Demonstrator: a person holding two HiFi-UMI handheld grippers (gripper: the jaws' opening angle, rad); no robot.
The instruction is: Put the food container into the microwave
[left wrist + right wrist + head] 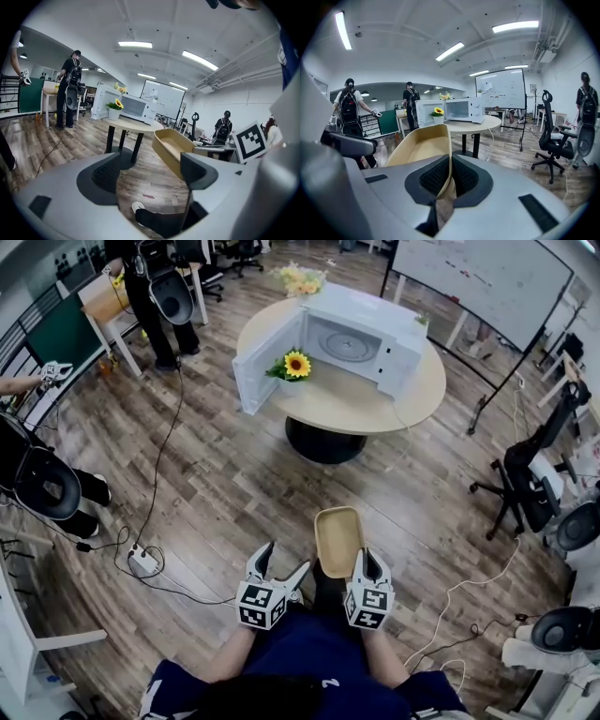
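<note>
The right gripper [368, 557] is clamping the food container [338, 538], its length pointing at the microwave [361, 343] well ahead. The left gripper [286, 557] is gaping empty beside it.

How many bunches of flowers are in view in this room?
2. A sunflower stands on the round table before the open microwave; a pale yellow bunch shows behind the microwave. More may be hidden.

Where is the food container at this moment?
In the head view the food container hangs low, right of centre, its near rim clamped in the right gripper, above the floor and short of the round table.
</note>
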